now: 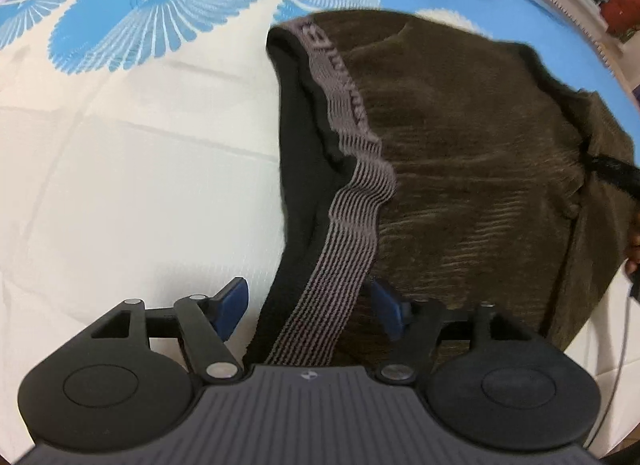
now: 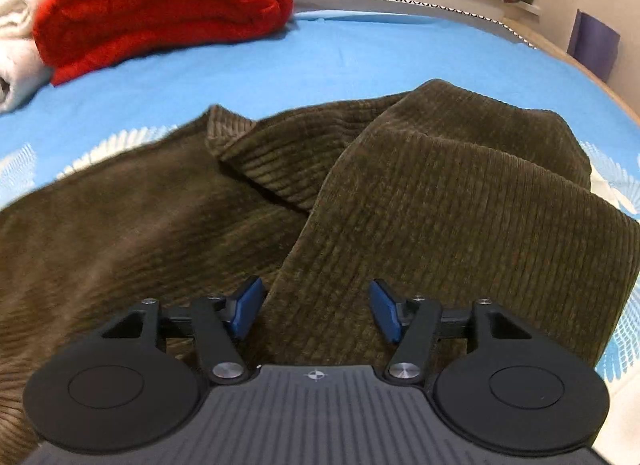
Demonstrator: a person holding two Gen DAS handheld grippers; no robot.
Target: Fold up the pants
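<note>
both jaws stand open: our left gripper (image 1: 310,307) straddles the grey striped elastic waistband (image 1: 352,185) without pinching it, our right gripper (image 2: 316,311) hovers over the olive-brown corduroy pants (image 2: 460,193), which lie loosely folded on the blue-and-white patterned bedsheet (image 2: 320,61).

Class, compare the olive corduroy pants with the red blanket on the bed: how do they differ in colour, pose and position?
The pants are olive-brown ribbed corduroy; the red blanket is bright and plush. The pants lie spread and loosely creased, legs overlapping; the blanket is folded into a thick bundle. The pants lie just ahead of the right gripper; the blanket sits further back. Both rest on the blue bedsheet.
</note>
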